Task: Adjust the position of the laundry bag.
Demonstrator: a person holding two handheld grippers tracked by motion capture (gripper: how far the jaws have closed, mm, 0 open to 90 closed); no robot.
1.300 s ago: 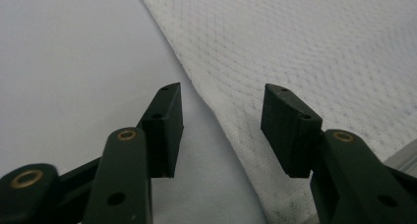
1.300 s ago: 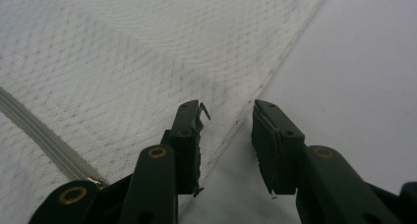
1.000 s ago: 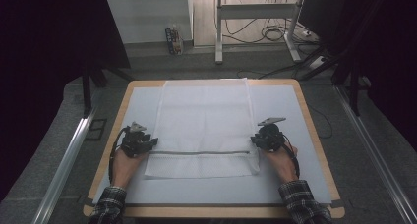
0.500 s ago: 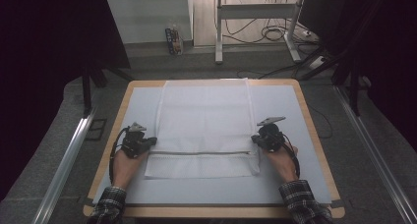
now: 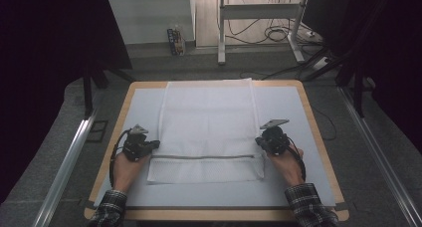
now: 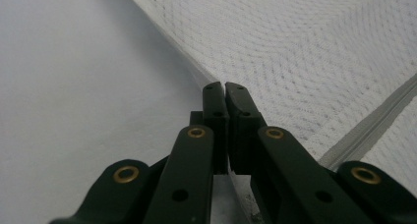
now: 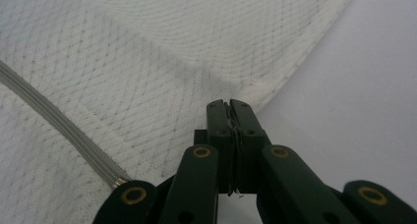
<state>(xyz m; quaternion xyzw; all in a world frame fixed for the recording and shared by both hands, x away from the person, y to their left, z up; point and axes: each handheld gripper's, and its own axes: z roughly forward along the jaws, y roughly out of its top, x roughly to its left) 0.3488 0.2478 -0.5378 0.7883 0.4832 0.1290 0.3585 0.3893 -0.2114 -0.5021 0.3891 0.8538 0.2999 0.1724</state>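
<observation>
Now the white mesh bag (image 5: 206, 132) lies flat on the pale table mat (image 5: 293, 117), its long axis running away from the person, with a grey zipper (image 5: 204, 157) crossing it from side to side near the close end. The left gripper (image 5: 149, 146) sits at the bag's left edge and the right gripper (image 5: 261, 141) at its right edge, both level with the zipper line, so each hand is equally near its own side. In the left gripper view, the jaws stand pressed together at the bag's hem (image 6: 196, 74); a sliver of fabric seems pinched between them, though I can't be sure. In the right gripper view, the jaws are likewise closed, with a thin edge of mesh (image 7: 255, 94) apparently caught between the tips. The bulk of the bag lies ahead of both grippers, so any fold would likely carry the held edge forward along that long axis.
</observation>
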